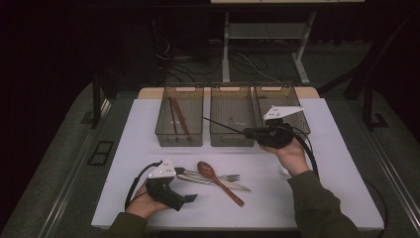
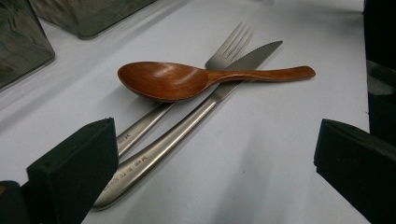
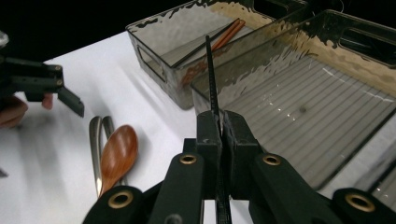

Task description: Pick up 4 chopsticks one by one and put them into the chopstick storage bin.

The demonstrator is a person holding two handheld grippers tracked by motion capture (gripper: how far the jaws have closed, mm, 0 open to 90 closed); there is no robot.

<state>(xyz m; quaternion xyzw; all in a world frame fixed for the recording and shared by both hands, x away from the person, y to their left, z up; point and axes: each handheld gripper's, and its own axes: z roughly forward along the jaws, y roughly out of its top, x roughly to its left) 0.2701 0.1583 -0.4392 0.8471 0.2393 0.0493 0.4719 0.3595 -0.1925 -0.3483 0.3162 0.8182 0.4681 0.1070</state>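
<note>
White tabletop (image 1: 148,124), dark room. Right gripper (image 3: 219,122) clamped on black chopstick (image 3: 211,74) above middle bin (image 3: 299,93); left gripper (image 2: 215,158) spread wide before wooden spoon (image 2: 173,80).

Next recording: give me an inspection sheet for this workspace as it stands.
Surface: white table, no spills seen.
Job's things: black chopstick clamped in right gripper, tip over the middle bin; left bin holds brown chopsticks; right bin behind the hand.
Clutter: wooden spoon lying across fork and knife.
Grippers: left gripper low near the cutlery, jaws apart.
Cables: one trails from each gripper; more on the floor behind.
Surroundings: dark room, desk legs beyond.
</note>
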